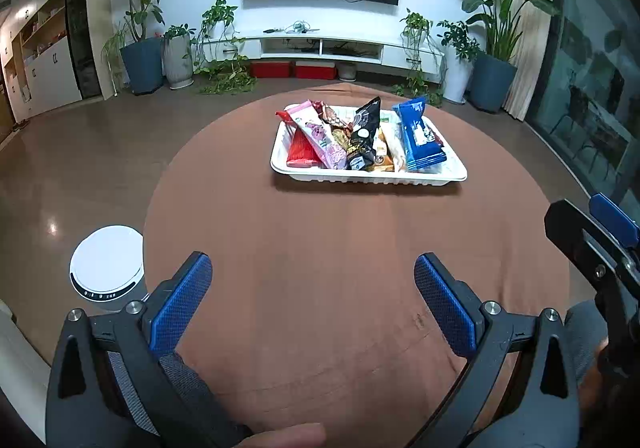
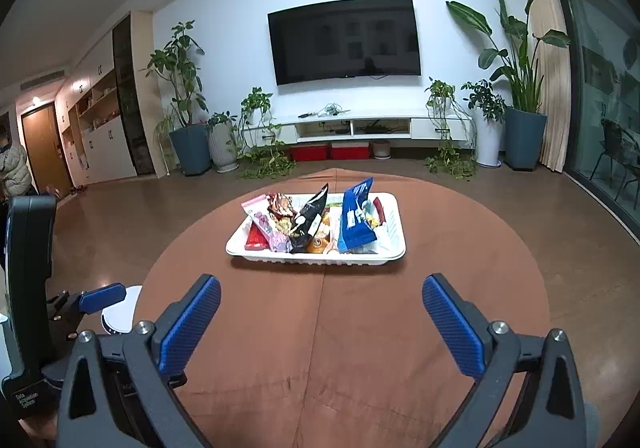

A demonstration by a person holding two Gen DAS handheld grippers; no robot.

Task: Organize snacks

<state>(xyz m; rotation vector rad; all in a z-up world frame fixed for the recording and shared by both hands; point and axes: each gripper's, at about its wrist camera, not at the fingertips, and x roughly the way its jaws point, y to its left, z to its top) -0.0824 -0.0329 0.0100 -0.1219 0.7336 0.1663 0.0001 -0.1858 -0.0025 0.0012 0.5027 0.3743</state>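
Observation:
A white ribbed tray sits on the far half of a round brown-clothed table. Several snack packets fill it: a pink one, a red one, a black one and a blue one. My left gripper hovers open over the near part of the table, nothing between its blue pads. My right gripper is open too, well short of the tray. The right gripper's side shows at the left wrist view's right edge.
A white round bin stands on the floor at the table's left. Potted plants, a TV and a low white cabinet line the far wall. A person in a light jacket stands far left.

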